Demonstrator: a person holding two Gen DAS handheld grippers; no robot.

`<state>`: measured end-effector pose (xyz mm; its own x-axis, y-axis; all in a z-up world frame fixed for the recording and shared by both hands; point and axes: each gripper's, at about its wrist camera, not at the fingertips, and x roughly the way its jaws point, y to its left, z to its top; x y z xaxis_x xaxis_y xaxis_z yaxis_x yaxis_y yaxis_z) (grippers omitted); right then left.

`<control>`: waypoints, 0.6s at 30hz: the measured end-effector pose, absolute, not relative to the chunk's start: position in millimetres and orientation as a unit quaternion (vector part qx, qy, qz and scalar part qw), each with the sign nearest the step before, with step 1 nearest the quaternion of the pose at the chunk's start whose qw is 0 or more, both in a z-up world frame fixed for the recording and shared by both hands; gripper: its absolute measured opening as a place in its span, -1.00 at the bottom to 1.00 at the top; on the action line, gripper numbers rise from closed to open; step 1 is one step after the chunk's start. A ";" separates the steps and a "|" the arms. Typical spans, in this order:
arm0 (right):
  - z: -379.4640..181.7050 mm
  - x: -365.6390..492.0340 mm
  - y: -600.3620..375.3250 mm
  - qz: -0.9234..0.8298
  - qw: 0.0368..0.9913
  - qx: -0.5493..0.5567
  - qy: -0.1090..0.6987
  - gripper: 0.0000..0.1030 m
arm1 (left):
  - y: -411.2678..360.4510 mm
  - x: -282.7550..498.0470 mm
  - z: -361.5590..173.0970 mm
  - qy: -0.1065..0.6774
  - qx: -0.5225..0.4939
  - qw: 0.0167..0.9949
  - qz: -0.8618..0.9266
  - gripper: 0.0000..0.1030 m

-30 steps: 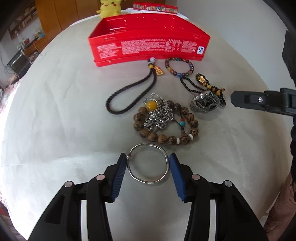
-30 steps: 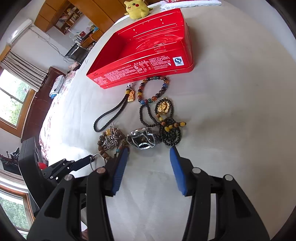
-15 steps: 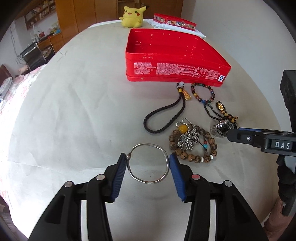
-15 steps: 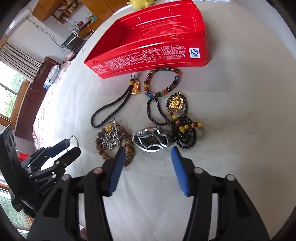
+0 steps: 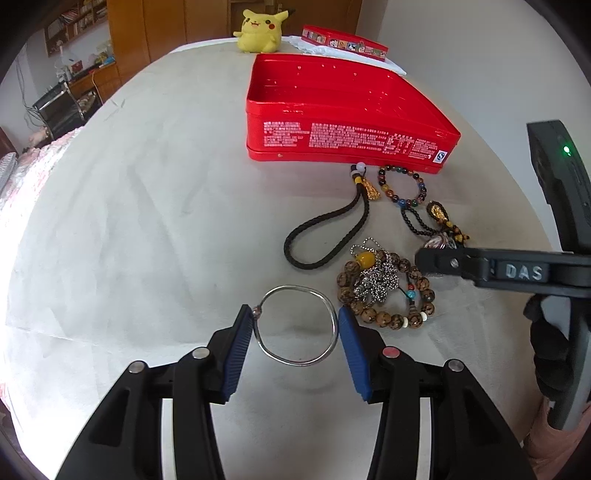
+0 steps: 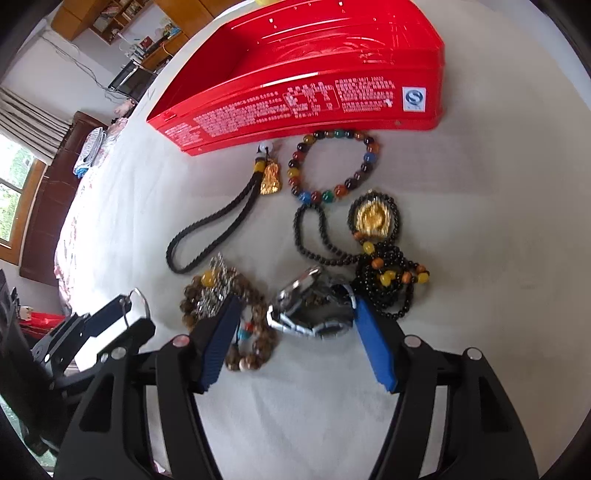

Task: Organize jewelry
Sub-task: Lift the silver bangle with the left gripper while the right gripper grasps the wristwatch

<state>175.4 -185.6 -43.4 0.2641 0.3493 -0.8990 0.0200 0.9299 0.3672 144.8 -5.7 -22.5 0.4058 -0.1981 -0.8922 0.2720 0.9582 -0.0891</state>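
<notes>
The right tool (image 5: pixel 436 260) hides the watch (image 5: pixel 439 242); its bracelet (image 6: pixel 314 314) blurs

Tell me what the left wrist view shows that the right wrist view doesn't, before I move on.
Only the left wrist view shows the whole silver bangle held across the left gripper, and the yellow plush toy.

Only the right wrist view shows the silver watch between the open fingers of the right gripper.

Both show the red tin, black cord loop, colourful bead bracelet and wooden bead bracelet.
</notes>
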 end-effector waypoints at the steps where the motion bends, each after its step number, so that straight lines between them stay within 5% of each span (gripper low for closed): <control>1: -42.9 177.3 -184.2 0.100 0.783 0.148 0.596 -0.02 | -5.7 145.1 -23.0 0.527 0.035 0.837 -0.142 -0.07; 8: -43.6 179.4 -185.4 0.095 0.799 0.134 0.579 -0.51 | -4.1 147.1 -27.3 0.532 0.031 0.834 -0.143 -0.07; 18: -45.1 168.5 -203.3 0.119 0.785 0.162 0.586 -0.51 | -5.0 144.2 -25.1 0.531 0.027 0.834 -0.146 -0.06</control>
